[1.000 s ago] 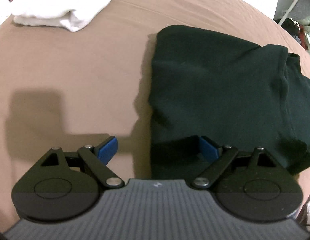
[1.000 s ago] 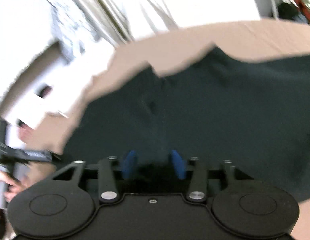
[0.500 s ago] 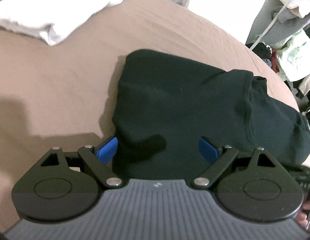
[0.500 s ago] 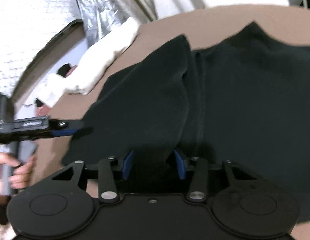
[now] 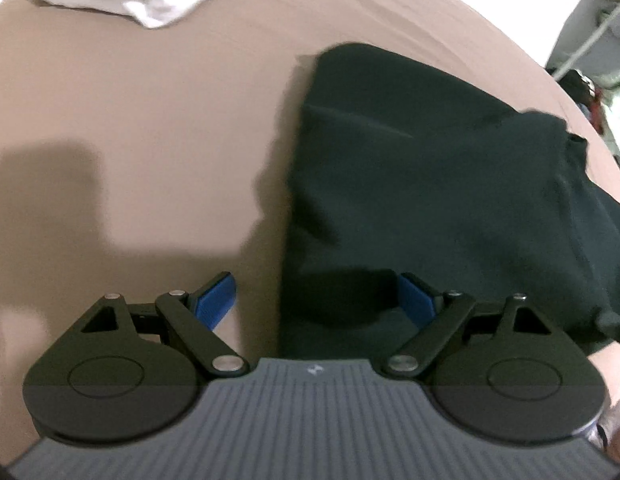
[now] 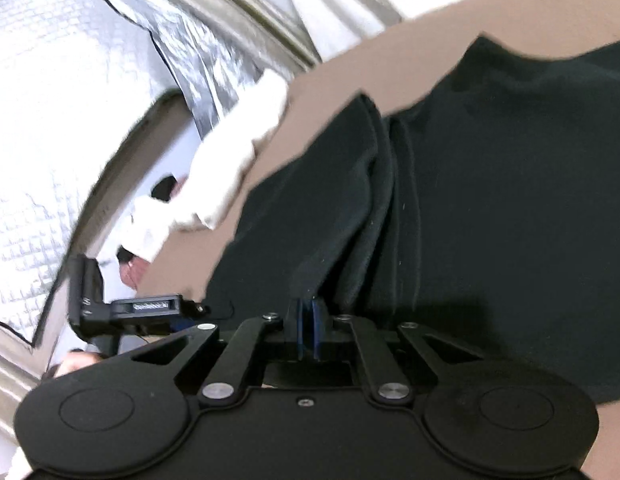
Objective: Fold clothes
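Dark green garment [image 5: 429, 184] folded, rumpled; right claw [image 6: 308, 320] pinching its fold; left claw [image 5: 315, 300] spread.

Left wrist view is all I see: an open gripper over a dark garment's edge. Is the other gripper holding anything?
Observer: Yes. The right gripper has just been closing and pinches a raised fold of the dark garment.
Operator: Does that camera see my gripper?
Observer: Yes, the left gripper shows side-on by the garment's left edge.
Operator: What's behind it?
Observer: A shiny quilted silver sheet hangs beyond the bed.
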Demonstrator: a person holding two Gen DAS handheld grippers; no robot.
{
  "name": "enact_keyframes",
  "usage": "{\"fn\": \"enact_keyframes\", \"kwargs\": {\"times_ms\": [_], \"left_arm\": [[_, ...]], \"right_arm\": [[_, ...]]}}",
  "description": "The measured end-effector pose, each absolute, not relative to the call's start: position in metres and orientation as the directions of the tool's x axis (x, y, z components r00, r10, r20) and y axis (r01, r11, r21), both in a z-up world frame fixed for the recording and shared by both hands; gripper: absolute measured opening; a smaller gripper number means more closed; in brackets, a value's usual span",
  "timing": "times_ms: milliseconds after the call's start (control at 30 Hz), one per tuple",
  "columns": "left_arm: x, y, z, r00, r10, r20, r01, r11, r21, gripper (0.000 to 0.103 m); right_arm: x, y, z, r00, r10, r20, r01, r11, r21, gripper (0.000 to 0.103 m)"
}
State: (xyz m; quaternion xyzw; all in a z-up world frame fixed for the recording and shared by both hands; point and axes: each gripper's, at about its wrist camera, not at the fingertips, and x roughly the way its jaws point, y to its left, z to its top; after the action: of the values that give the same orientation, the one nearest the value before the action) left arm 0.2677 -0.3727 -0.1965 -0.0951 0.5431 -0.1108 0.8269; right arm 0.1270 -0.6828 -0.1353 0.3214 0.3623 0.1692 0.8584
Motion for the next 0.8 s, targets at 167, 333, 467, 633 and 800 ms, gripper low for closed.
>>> {"fn": "enact_keyframes", "kwargs": {"times_ms": [167,333,467,633,800], "left_arm": [[0.268,-0.365,-0.196,0.386,-0.272,-0.881,0.059,0.961,-0.271,0.088],[0.266,-0.368,-0.19,0.417,-0.27,-0.868,0.1,0.963,-0.251,0.088],[0.263,-0.373,-0.185,0.418,-0.321,-0.85,0.156,0.947,-0.281,0.089],[0.242,-0.386,-0.202,0.375,-0.215,-0.902,0.204,0.968,-0.146,0.09],[0.239,-0.374,-0.203,0.378,-0.199,-0.904,0.179,0.974,-0.14,0.089]], "right_arm": [[0.115,-0.681,-0.149,0.603,0.498,-0.623,0.022,0.771,0.637,0.005],[0.117,-0.667,-0.143,0.582,0.435,-0.687,0.011,0.841,0.542,0.004],[0.117,-0.651,-0.138,0.564,0.314,-0.764,-0.015,0.929,0.371,0.003],[0.118,-0.662,-0.142,0.559,0.272,-0.784,0.042,0.935,0.353,0.003],[0.112,-0.684,-0.123,0.698,0.307,-0.647,0.072,0.869,0.49,0.027]]}}
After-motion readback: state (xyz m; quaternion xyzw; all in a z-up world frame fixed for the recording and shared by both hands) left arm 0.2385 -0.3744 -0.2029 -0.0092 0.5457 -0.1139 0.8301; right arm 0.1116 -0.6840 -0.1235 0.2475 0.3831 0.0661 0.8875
